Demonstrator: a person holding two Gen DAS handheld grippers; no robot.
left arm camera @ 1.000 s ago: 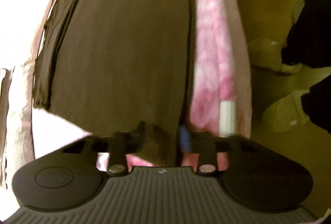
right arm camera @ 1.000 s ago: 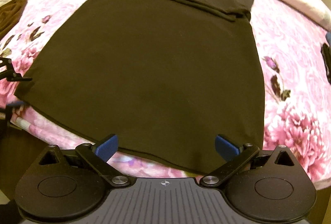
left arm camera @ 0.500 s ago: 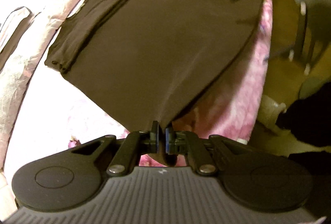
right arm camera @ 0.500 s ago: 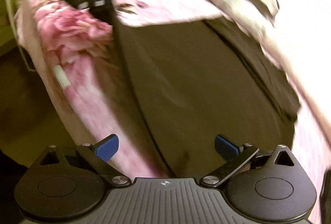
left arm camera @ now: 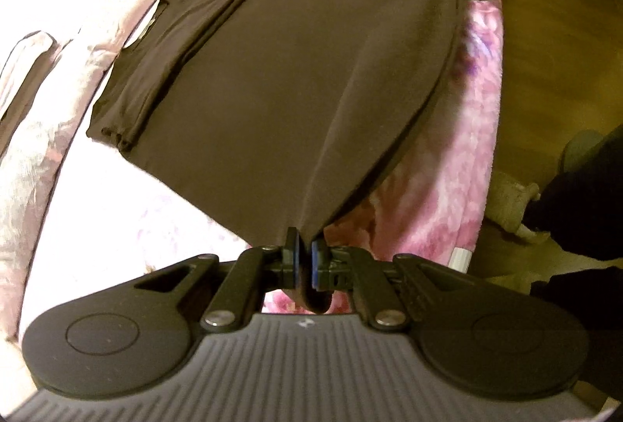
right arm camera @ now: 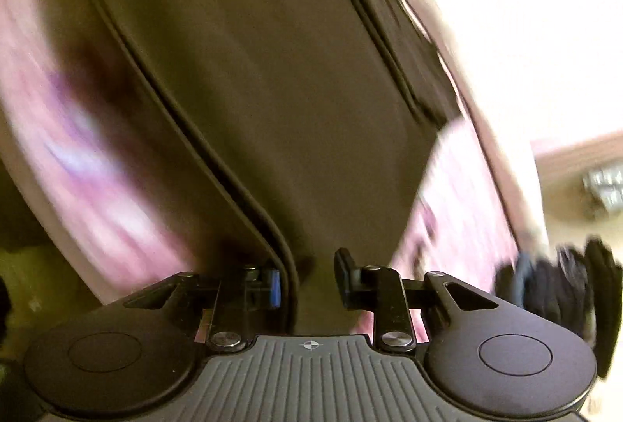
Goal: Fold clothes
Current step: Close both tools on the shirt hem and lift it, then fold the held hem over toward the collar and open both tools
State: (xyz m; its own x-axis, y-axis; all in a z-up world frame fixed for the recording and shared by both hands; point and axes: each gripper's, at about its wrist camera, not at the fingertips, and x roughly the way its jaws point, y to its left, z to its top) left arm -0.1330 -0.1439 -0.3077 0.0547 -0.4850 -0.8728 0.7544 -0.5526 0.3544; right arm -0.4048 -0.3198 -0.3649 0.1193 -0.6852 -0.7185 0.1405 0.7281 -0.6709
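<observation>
Left tongs [left arm camera: 305, 258] are clamped on a corner of the hem of the brown shirt [left arm camera: 296, 71], the pads pressed together with cloth pinched between them and a small loop of fabric hanging below. From that corner the cloth rises off the bed in a taut tent, with creases fanning away from the grip.

Right tongs [right arm camera: 307, 279] are closing, with a gap left between the 2 fingers; the shirt's [right arm camera: 272, 90] hem corner lies between them, its folded edge just beside the blue pad. That view is blurred, so contact with the pads cannot be told.

Beyond the grips, the shirt lies spread flat on a pink floral blanket [left arm camera: 440, 196], its sleeves folded in at the far end. A pale quilt [left arm camera: 35, 149] borders the blanket on the far side. Beside the bed, a wooden floor [left arm camera: 557, 44] shows, and on it stands a person's foot in a light slipper [left arm camera: 510, 196] under a dark trouser leg [left arm camera: 584, 196].
</observation>
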